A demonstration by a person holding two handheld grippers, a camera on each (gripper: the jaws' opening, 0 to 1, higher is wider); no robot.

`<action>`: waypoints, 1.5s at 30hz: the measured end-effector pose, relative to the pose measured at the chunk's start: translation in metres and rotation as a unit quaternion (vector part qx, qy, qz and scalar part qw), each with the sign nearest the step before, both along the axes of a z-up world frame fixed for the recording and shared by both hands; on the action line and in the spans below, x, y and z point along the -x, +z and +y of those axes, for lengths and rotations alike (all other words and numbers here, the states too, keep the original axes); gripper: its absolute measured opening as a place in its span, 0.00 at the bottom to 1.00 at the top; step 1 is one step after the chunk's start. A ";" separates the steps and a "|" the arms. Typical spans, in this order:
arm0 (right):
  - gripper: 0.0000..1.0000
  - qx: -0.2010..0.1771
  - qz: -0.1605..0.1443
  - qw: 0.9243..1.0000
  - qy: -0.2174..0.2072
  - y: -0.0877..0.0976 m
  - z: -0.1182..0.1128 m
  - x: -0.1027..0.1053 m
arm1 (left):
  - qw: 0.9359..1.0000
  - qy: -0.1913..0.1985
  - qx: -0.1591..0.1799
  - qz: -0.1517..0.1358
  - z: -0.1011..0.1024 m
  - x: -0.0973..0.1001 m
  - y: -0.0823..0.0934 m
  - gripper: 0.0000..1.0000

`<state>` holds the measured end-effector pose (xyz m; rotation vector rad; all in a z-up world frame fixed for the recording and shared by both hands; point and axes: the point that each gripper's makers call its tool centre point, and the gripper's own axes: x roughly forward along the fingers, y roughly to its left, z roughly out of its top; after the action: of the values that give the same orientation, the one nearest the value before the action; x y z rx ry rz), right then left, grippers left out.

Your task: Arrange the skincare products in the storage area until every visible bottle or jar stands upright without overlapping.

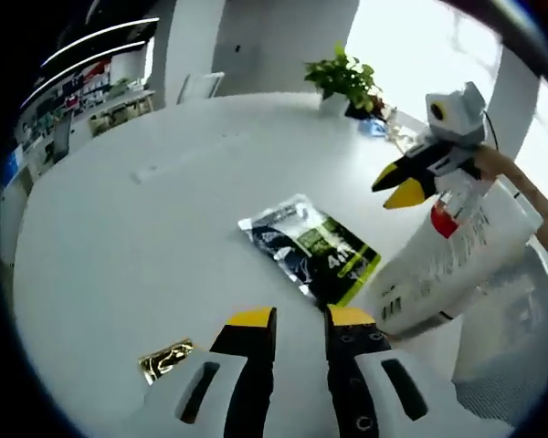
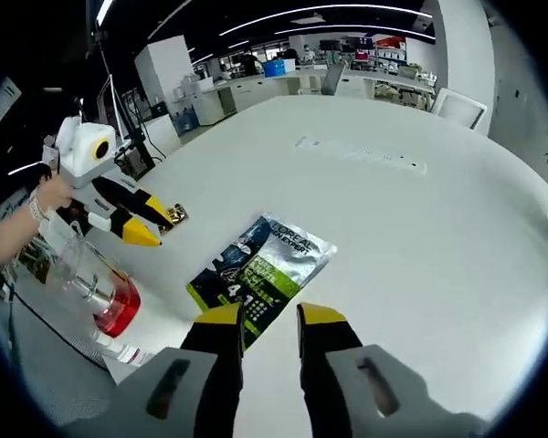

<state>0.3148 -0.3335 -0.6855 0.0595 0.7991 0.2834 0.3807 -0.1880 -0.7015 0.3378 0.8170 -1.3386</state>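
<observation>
A flat silver and dark sachet (image 1: 309, 248) with a green label lies on the white counter (image 1: 137, 228), near the middle. In the right gripper view the same sachet (image 2: 261, 264) lies flat just past the yellow finger tips.

A big white tube (image 1: 457, 265) with black print and a red mark leans at a slant near the counter's edge, to the right of the sachet. It is not standing up. A small gold packet (image 1: 164, 359) lies flat on the counter, close to the left gripper's own fingers. In the right gripper view the gold packet (image 2: 175, 216) sits just behind the other gripper's tips.

In the right gripper view a clear bottle (image 2: 91, 283) with a red end lies tipped over by the near edge of the counter (image 2: 393, 228).

The left gripper (image 1: 301, 317) hangs low over the counter. Its fingers are a little apart and hold nothing. The right gripper (image 2: 269, 315) is just above the sachet's near end, and its fingers are also a little apart with nothing between them.

A hand (image 2: 53, 194) holds the left gripper at the side. A green plant (image 1: 344, 78) stands at the far edge of the counter. Desks and shelves fill the room behind.
</observation>
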 end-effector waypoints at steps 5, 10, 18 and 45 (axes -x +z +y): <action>0.21 -0.030 0.012 0.999 -0.009 -0.016 0.001 -0.004 | 1.000 0.006 0.007 0.026 -0.014 -0.004 -0.013 0.16; 0.21 -0.038 0.033 0.999 -0.013 -0.033 0.001 -0.006 | 0.999 0.002 -0.002 0.036 -0.025 -0.009 -0.025 0.16; 0.19 -0.064 0.044 0.997 -0.024 -0.049 0.002 -0.011 | 0.998 0.006 0.000 0.056 -0.037 -0.002 -0.034 0.15; 0.08 -0.131 0.041 0.989 -0.053 -0.062 0.005 -0.019 | 0.993 0.037 0.024 0.112 -0.057 0.002 -0.049 0.03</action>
<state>0.3341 -0.3281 -0.7476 0.3626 0.8338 0.2850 0.3789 -0.2446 -0.7501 0.1184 0.9721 -1.3389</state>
